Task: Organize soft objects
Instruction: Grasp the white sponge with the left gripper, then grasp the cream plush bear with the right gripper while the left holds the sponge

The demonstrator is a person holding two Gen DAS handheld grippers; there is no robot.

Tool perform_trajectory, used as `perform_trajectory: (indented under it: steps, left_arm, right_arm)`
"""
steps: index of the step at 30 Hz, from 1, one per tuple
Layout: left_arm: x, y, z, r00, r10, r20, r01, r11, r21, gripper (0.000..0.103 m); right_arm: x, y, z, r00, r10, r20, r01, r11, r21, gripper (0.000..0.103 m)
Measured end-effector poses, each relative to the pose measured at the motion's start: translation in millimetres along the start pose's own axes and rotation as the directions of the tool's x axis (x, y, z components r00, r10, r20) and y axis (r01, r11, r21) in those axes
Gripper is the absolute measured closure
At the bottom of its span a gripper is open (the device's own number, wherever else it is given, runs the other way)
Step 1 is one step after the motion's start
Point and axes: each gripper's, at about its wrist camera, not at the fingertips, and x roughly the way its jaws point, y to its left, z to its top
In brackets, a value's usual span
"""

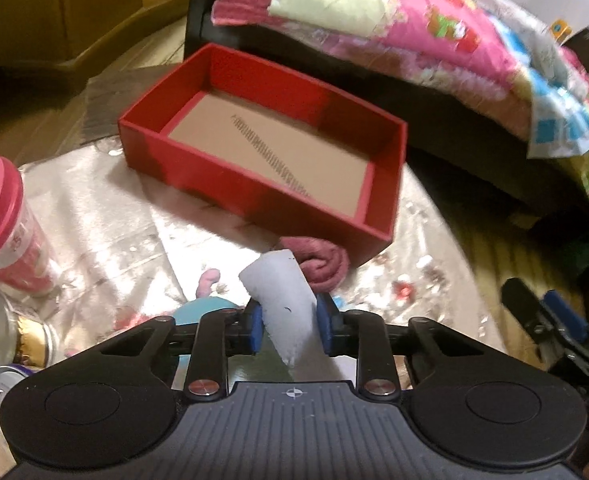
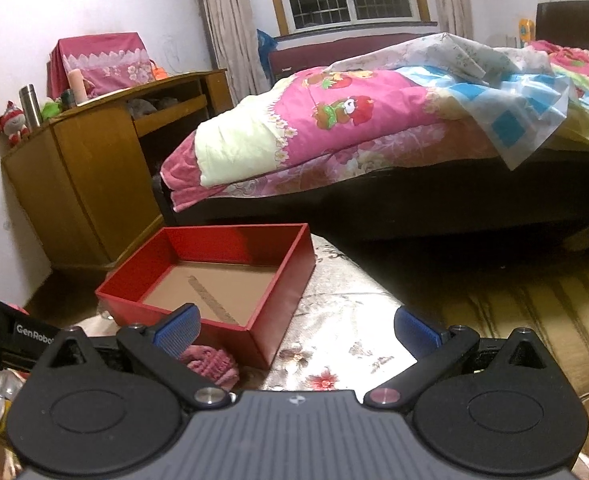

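Left gripper [image 1: 289,330] clamped on a white foam-like piece [image 1: 282,296], lower end hidden; right gripper [image 2: 294,330] wide; red box [image 1: 222,184] ahead.

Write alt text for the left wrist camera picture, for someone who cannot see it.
The left gripper pinches a white foam-like piece between its blue pads, above a table covered in shiny floral cloth. Just beyond it lies a rolled pink towel against an empty red box, with a pink-lidded cup at left and a bed behind.
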Motion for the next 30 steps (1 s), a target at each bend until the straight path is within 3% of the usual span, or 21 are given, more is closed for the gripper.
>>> perform_trajectory:
  steps: [4,7,12,16,20,23,25,27,30]
  left_arm:
    - [-16.5,6.4,-1.3,0.993,-0.098,0.071,0.102,0.994,-0.048,0.08]
    - [-21.7,11.3,-3.6,0.978,-0.181,0.1,0.188,0.98,-0.066,0.08]
    - [-31.0,13.1,-5.4,0.971,-0.221,0.097,0.225,0.974,-0.033,0.081]
    - [-39.4,14.6,-11.1,0.966,-0.237,0.103,0.241,0.97,-0.028,0.081]
    - [-45.2,10.8,-19.7,0.965,-0.24,0.105,0.241,0.97,0.006,0.081]
    - [-44.6,10.6,-23.8,0.968,-0.23,0.102,0.23,0.973,0.017,0.081]
    - [-40.2,7.9,-25.7,0.974,-0.207,0.091,0.205,0.978,0.033,0.081]
    - [-36.7,4.4,-28.6,0.981,-0.171,0.089,0.166,0.984,0.056,0.08]
    - [-34.9,0.0,-32.0,0.986,-0.14,0.09,0.132,0.987,0.089,0.08]
  right_arm:
    - [-1.0,-13.3,3.9,1.0,-0.016,-0.01,0.015,1.0,-0.009,0.029]
    - [5.4,-28.5,-7.4,0.992,-0.06,-0.108,0.057,0.998,-0.031,0.029]
    - [7.2,-42.9,-36.9,0.957,-0.154,-0.247,0.158,0.987,-0.006,0.029]
    - [-4.0,-36.1,-54.5,0.938,-0.133,-0.319,0.152,0.988,0.035,0.028]
    - [10.7,-23.1,-73.2,0.907,-0.162,-0.388,0.169,0.985,-0.018,0.029]
    - [24.8,-22.4,-80.4,0.886,-0.156,-0.437,0.166,0.986,-0.017,0.04]
    - [29.7,-26.0,-84.3,0.875,-0.102,-0.474,0.133,0.991,0.033,0.063]
    - [29.5,-28.7,-86.3,0.871,-0.062,-0.488,0.115,0.99,0.081,0.067]
    - [23.9,-26.6,-84.9,0.883,-0.035,-0.468,0.091,0.991,0.096,0.072]
